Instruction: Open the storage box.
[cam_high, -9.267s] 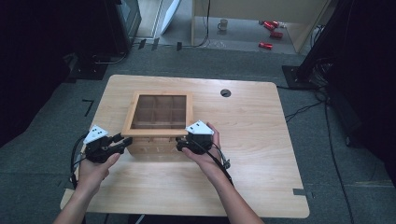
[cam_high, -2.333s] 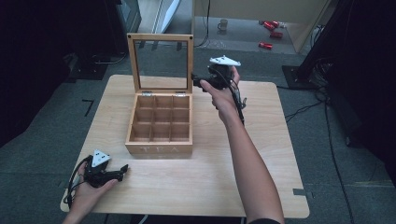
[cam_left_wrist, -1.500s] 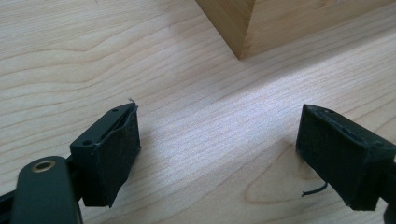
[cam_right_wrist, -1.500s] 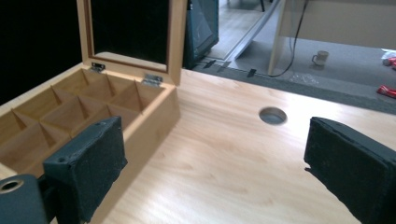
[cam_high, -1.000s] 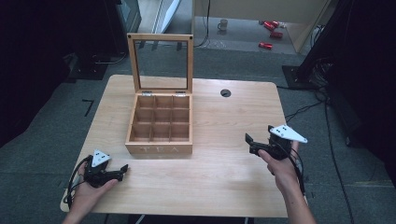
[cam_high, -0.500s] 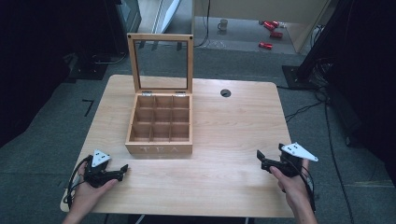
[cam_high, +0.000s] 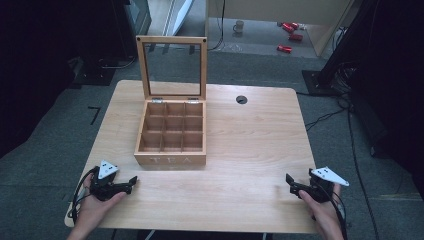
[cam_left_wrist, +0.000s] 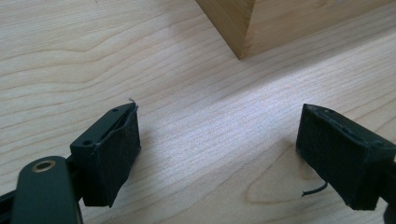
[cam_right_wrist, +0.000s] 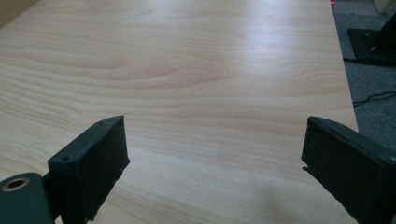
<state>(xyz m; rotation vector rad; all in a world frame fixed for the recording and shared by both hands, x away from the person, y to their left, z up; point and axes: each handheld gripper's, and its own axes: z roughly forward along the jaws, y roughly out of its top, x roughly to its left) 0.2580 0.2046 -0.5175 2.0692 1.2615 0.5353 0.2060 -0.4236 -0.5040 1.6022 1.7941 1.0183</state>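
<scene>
tea box: wooden tea box (cam_high: 171, 135) sits a bit left of centre on the table (cam_high: 250, 150), nine empty compartments, "TEA" on the front wall, closer to the left gripper than the right one.
lid: glass-paned lid (cam_high: 172, 67) stands upright on its back hinges, wide open.
how it'll handle: my guess is stiff and fairly light for its size, smooth finished wood so a bit slippery under the pads. The glass pane is the fragile bit, and I wouldn't let the lid slam.
where to grab: top rail of the lid frame if you want to swing it, side walls if you want to shift the whole box. Stay off the glass.
left gripper: left gripper (cam_high: 131, 181) rests at the near left edge, jaws spread apart, holding nothing, a box corner (cam_left_wrist: 240, 51) just ahead of it.
right gripper: right gripper (cam_high: 289, 179) is down at the near right corner, well apart from the box, jaws wide apart and empty.
</scene>
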